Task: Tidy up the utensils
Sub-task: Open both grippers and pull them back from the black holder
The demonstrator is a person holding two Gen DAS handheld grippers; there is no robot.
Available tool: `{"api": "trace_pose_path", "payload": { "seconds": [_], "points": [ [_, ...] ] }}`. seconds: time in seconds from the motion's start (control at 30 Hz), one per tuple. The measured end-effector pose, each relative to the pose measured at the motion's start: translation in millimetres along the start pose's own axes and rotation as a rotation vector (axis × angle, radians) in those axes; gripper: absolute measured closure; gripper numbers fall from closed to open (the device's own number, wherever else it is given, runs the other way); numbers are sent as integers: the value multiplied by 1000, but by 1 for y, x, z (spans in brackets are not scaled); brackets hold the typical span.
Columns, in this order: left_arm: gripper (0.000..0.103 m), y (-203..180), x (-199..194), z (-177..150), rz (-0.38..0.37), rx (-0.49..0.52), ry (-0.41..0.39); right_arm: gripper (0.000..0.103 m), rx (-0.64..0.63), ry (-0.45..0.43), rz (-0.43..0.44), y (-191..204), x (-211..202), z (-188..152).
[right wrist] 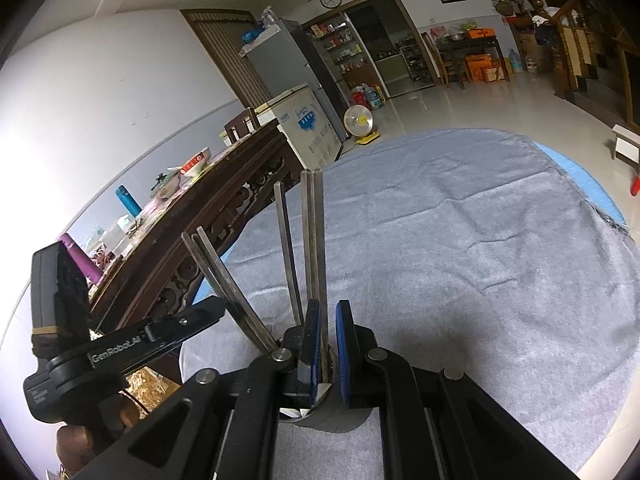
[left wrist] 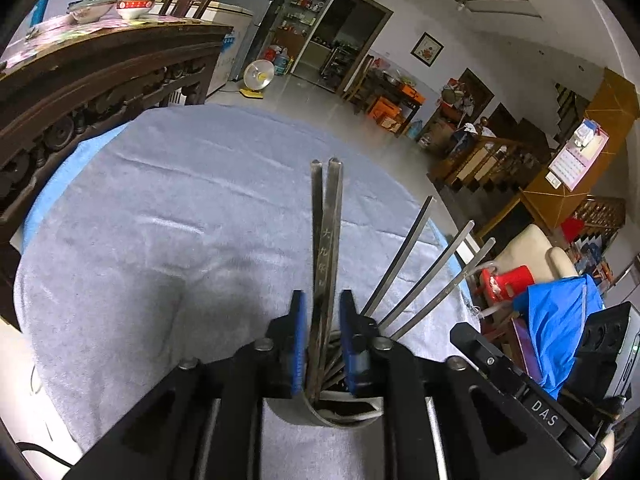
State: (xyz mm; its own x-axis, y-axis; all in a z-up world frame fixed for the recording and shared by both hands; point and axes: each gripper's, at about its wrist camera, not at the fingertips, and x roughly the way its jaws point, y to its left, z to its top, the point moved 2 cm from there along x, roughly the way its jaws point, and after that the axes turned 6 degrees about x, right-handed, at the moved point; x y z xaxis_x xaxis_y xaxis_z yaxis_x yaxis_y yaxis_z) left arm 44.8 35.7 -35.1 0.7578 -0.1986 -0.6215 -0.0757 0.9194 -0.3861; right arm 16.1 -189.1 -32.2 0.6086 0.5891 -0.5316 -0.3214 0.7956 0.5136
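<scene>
Several metal chopsticks stand in a grey cup (left wrist: pixel 312 412) on a grey towel (left wrist: pixel 180 220). In the left wrist view, one pair of chopsticks (left wrist: pixel 326 240) rises between the blue pads of my left gripper (left wrist: pixel 322 296), which stand slightly apart from it, so the gripper is open. The other chopsticks (left wrist: pixel 436 276) fan out to the right. In the right wrist view, my right gripper (right wrist: pixel 328 304) is over the same cup (right wrist: pixel 336 420). It is open by a narrow gap, with an upright pair (right wrist: pixel 314 232) beside its left pad. The left gripper's finger (right wrist: pixel 200 314) reaches the leaning pair (right wrist: pixel 224 276).
A dark carved wooden table (right wrist: pixel 208 232) with bowls (left wrist: pixel 134 8) and bottles stands close beside the towel. The towel's far edge (left wrist: pixel 280 120) drops to a tiled floor with a small fan (left wrist: pixel 258 76). A person's hand (right wrist: pixel 76 444) holds the left gripper.
</scene>
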Motion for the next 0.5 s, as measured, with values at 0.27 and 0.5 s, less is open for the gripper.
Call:
{"api": "trace_pose_path", "payload": {
  "seconds": [0.27,0.5],
  "points": [
    [51,5,-22,-7,54,7,-18,55,-39,-11,-1,9,-21,-8],
    [36,0,-31,-18,126,50,11,47,-97,20,-25,16,-37,-22]
  ]
}}
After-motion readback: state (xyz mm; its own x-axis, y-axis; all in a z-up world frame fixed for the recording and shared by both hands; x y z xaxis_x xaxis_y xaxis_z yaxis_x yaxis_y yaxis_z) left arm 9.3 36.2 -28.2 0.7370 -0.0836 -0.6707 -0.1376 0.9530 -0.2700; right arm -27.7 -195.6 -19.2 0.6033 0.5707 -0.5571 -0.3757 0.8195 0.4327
